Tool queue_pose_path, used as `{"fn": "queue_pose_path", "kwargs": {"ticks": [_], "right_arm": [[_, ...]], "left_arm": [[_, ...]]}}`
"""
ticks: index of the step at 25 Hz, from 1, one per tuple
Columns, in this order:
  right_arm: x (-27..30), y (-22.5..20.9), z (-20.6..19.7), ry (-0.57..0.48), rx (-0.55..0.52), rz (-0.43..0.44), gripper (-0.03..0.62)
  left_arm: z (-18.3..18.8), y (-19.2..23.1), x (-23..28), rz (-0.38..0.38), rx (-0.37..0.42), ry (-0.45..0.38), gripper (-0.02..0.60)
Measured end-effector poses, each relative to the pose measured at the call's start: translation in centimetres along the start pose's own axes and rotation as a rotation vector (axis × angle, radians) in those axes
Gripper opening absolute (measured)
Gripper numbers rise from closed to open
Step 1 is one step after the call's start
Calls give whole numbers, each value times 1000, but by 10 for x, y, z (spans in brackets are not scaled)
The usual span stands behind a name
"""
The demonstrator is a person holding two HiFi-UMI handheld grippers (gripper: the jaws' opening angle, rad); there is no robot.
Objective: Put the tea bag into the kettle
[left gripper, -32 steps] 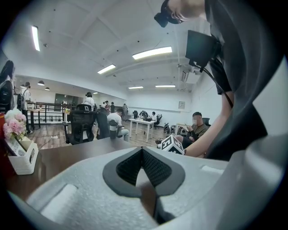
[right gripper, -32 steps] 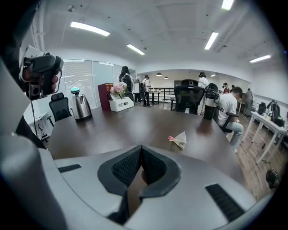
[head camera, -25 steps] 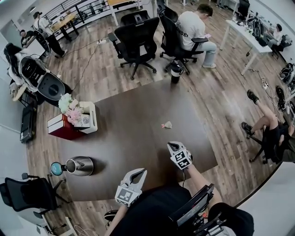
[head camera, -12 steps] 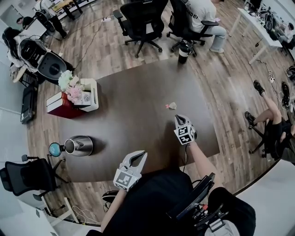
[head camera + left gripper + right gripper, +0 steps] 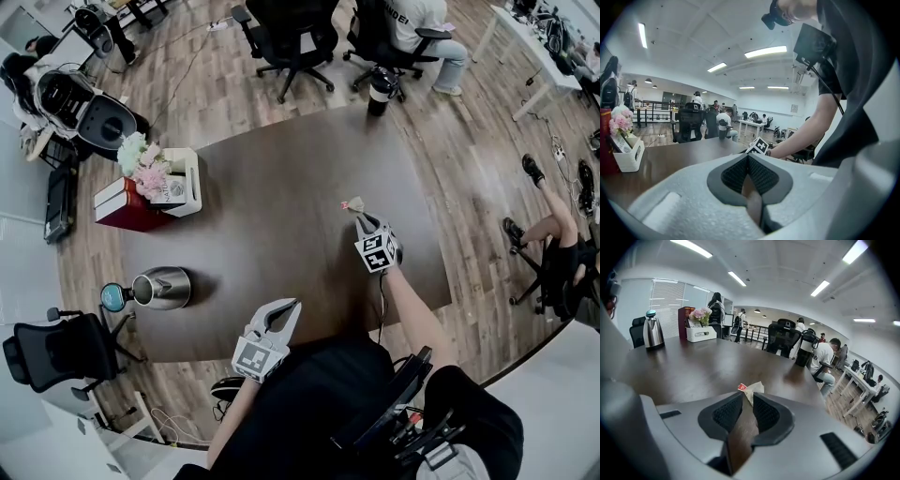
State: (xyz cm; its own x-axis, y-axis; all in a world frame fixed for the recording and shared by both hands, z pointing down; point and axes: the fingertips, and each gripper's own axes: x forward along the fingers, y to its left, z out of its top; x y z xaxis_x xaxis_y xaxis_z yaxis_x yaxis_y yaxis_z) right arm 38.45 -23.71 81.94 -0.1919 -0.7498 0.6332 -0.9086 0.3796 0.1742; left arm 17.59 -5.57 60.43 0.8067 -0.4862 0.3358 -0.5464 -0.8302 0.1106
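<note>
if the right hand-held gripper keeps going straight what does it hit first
Most likely the tea bag, lying on the table just past the tips of the right hand-held gripper. Its jaws have just been opening, with nothing pressed between them.

Open-plan office: black swivel chairs (image 5: 286, 37) ring a dark conference table (image 5: 272, 234); a worker (image 5: 412, 19) sits near white desks (image 5: 530, 42) beneath ceiling strip lights (image 5: 764, 51).

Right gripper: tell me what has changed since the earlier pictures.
The right gripper moved forward over the table to the tea bag. Its jaws, shut before, have just been opening. The tea bag lies at their tips, not gripped. The left gripper stayed shut near the table's edge, and the kettle kept its place.
</note>
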Motion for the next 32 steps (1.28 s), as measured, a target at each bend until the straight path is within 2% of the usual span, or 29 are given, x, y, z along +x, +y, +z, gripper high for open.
{"fn": "queue_pose_path", "kwargs": {"ticks": [9, 15, 19, 28, 32], "right_arm": [[30, -15, -3, 57, 29, 10, 140], [47, -23, -8, 87, 79, 22, 141], [56, -23, -12, 102, 113, 37, 141], [64, -21, -18, 135, 96, 48, 136], [64, -18, -18, 155, 76, 55, 87]], "left_arm": [[-7, 3, 2, -2, -12, 1, 5], [-8, 5, 4, 4, -41, 14, 5], [-10, 8, 6, 2, -26, 16, 5], [-9, 12, 9, 20, -41, 27, 5], [-13, 12, 9, 9, -30, 23, 5]]}}
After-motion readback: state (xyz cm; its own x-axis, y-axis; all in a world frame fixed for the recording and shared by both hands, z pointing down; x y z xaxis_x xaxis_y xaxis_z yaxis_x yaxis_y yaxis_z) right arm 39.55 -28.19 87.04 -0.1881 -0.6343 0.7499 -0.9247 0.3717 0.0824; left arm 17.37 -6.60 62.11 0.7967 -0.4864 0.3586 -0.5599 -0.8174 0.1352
